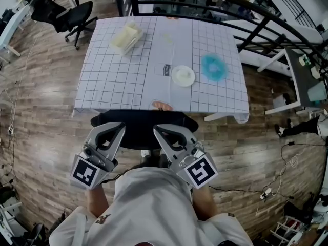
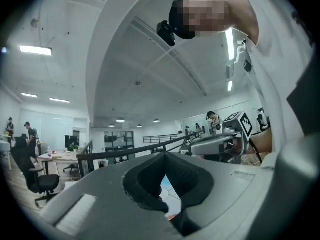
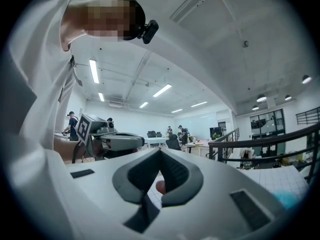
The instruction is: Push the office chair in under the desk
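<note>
One black office chair (image 1: pixel 141 129) is my whole job, and its backrest shows as a dark curved band right at the near edge of the desk (image 1: pixel 128 81), just beside the hanging hem of the grid-patterned cloth. I can't see the seat, so I judge it is already tucked under the top and the push is close to finished.

I have the left gripper (image 1: pixel 118 127) and the right gripper (image 1: pixel 158 131) side by side on the top of that backrest, one toward each end. That way the shove goes in square and the chair shouldn't swivel. Both tongs are closed to the tips and hold nothing. In each gripper view the pads meet at a point, leaving only the hollow behind them, through which I see the cloth. Closed jaws make a blunt pusher, which I take to be why they are shut.

On the desk, well past the chair, sit a cream container (image 1: pixel 126 38), a small white plate (image 1: pixel 183 76) and a blue fluffy thing (image 1: pixel 214 67). A hard bump against the desk could jog them. A second office chair (image 1: pixel 72 17) stands far off on the wooden floor, well clear of my line
</note>
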Action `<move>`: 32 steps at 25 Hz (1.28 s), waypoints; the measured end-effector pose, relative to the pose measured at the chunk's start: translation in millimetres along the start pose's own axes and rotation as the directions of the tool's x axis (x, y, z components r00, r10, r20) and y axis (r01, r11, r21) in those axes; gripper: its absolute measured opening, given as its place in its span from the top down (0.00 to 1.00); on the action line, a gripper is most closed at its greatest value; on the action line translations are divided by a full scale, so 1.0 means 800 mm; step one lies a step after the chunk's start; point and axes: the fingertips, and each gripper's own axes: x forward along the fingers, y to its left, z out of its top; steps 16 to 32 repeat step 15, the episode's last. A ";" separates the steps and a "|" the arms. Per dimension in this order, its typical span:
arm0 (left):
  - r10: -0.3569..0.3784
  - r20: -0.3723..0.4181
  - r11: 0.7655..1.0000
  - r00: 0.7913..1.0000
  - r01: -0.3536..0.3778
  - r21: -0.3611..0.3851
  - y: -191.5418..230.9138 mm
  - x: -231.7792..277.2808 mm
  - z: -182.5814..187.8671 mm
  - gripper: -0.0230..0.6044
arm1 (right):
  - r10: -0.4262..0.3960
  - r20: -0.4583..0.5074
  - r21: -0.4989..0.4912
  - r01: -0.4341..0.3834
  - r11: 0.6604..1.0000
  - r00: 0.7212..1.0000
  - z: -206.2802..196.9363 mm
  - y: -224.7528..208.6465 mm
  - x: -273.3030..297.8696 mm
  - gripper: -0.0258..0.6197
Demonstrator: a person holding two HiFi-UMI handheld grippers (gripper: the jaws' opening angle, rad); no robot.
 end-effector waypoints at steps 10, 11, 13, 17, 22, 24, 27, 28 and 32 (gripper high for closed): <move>-0.001 -0.004 1.000 1.000 0.001 -0.004 0.001 0.002 0.001 0.96 | 0.009 -0.010 0.000 -0.009 1.000 1.000 0.000 -0.001 0.002 0.96; -0.002 -0.006 1.000 1.000 0.002 -0.003 0.001 0.002 0.001 0.96 | 0.010 -0.012 -0.002 -0.010 1.000 1.000 0.000 -0.001 0.002 0.96; -0.003 -0.012 1.000 1.000 0.003 0.001 0.001 0.002 0.000 0.96 | 0.011 -0.016 0.000 -0.011 1.000 1.000 -0.001 -0.002 0.002 0.96; -0.004 -0.018 1.000 1.000 0.004 0.004 0.001 0.003 -0.001 0.96 | 0.011 -0.018 0.005 -0.011 1.000 1.000 -0.002 -0.002 0.002 0.96; -0.004 -0.018 1.000 1.000 0.004 0.004 0.001 0.003 -0.001 0.96 | 0.011 -0.018 0.005 -0.011 1.000 1.000 -0.002 -0.002 0.002 0.96; -0.004 -0.018 1.000 1.000 0.004 0.004 0.001 0.003 -0.001 0.96 | 0.011 -0.018 0.005 -0.011 1.000 1.000 -0.002 -0.002 0.002 0.96; -0.004 -0.018 1.000 1.000 0.004 0.004 0.001 0.003 -0.001 0.96 | 0.011 -0.018 0.005 -0.011 1.000 1.000 -0.002 -0.002 0.002 0.96; -0.004 -0.018 1.000 1.000 0.004 0.004 0.001 0.003 -0.001 0.96 | 0.011 -0.018 0.005 -0.011 1.000 1.000 -0.002 -0.002 0.002 0.96; -0.004 -0.018 1.000 1.000 0.004 0.004 0.001 0.003 -0.001 0.96 | 0.011 -0.018 0.005 -0.011 1.000 1.000 -0.002 -0.002 0.002 0.96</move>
